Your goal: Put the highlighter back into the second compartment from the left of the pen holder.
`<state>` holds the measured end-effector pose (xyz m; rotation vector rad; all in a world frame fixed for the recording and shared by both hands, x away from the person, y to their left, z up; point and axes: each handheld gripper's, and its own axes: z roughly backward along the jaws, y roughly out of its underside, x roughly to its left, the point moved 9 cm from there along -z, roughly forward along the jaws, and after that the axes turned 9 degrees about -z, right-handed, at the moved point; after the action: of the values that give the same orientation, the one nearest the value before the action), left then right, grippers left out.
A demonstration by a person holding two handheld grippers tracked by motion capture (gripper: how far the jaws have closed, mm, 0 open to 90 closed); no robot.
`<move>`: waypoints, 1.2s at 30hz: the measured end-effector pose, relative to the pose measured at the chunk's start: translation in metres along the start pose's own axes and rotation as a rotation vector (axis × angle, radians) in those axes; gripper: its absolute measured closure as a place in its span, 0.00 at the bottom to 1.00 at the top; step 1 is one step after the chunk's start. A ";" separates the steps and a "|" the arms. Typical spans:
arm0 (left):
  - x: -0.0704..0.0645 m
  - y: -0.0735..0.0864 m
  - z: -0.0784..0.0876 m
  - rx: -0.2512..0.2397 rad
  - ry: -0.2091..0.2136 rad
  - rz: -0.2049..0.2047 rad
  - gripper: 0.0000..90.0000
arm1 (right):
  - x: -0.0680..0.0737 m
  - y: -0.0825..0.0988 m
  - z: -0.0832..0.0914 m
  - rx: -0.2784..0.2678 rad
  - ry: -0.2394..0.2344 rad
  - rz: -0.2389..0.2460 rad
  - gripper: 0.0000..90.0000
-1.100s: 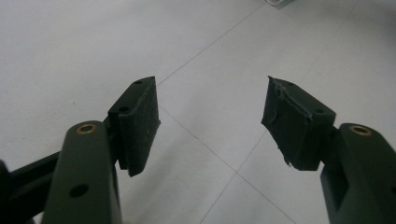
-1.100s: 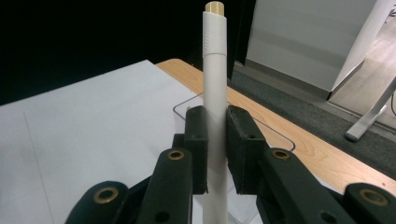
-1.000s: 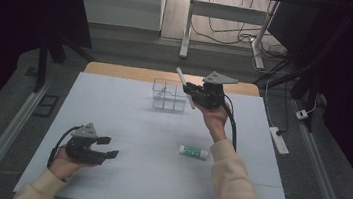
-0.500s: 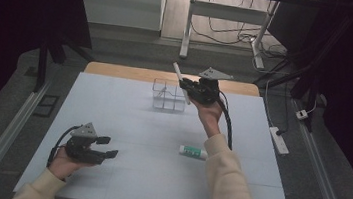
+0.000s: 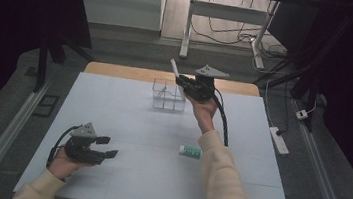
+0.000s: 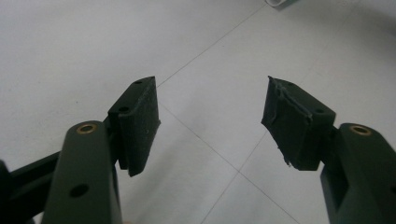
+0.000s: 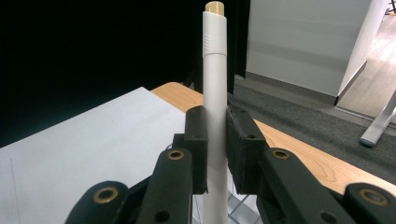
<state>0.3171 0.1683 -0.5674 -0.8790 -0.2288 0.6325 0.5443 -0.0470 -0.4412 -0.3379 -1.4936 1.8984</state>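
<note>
My right gripper is raised above the clear plastic organiser box at the back of the white table, shut on a white marker pen that sticks up and to the left. In the right gripper view the pen stands upright between the pads, its tan end cap on top. My left gripper rests low near the table's front left, jaws open and pointing right with nothing between them. Its pads hang over bare white tabletop.
A small white tube with a green end lies on the table right of centre. The white mat ends at a wooden strip at the back. A power strip lies on the floor at the right.
My right gripper has carried the pen leftward and slightly down, from beside the box's right edge to above it. The left gripper has stayed put.
</note>
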 end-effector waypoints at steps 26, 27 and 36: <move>0.002 0.002 0.002 -0.006 0.004 0.015 0.39 | -0.013 0.000 -0.037 -0.028 0.006 -0.064 0.87; 0.002 0.002 0.002 -0.007 0.003 0.014 0.39 | -0.013 -0.001 -0.039 -0.031 0.006 -0.062 0.87; 0.003 0.004 0.004 -0.008 -0.003 0.019 0.39 | -0.016 -0.002 -0.048 -0.053 0.006 -0.070 0.87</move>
<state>0.3163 0.1746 -0.5682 -0.8888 -0.2258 0.6506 0.5843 -0.0212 -0.4570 -0.3115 -1.5340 1.8047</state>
